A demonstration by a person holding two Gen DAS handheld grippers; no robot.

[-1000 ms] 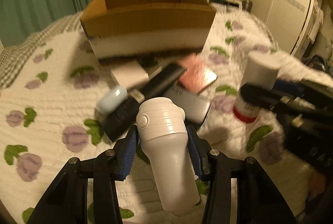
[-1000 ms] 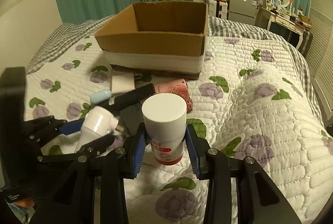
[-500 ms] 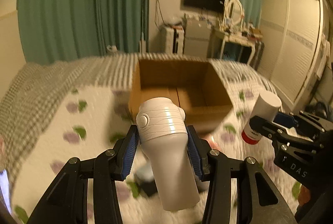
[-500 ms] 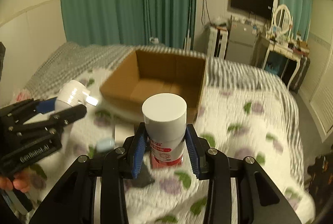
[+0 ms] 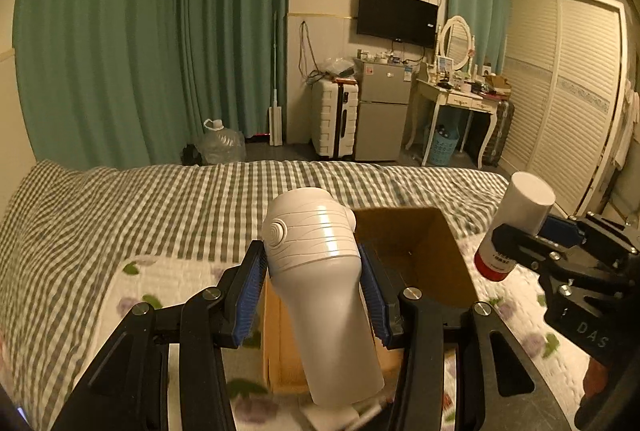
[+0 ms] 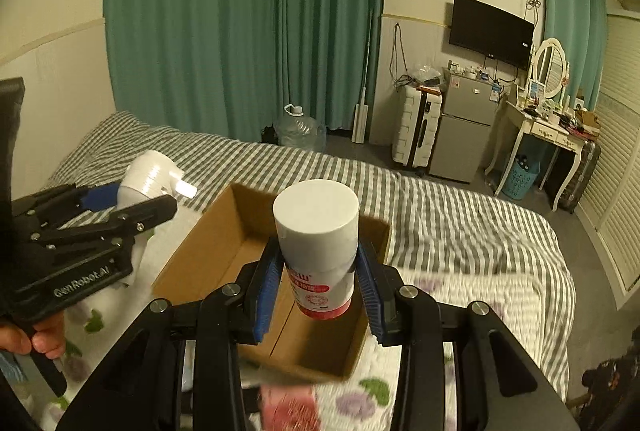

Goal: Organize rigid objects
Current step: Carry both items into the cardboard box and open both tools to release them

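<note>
So both loaded | left claw (image 5: pixel 312 283) clamped on white ribbed massager (image 5: pixel 320 279), up over cardboard box (image 6: pixel 224 251) left rim | right claw (image 6: pixel 318 283) clenched on red-banded white bottle (image 6: pixel 318 251) above box middle | tip: get fully inside the walls, drop low, let go one by one so they don't clash

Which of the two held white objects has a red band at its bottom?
The cylindrical bottle in the right gripper has it, below a flat white cap. The ribbed white device in the left gripper is white all over.
</note>
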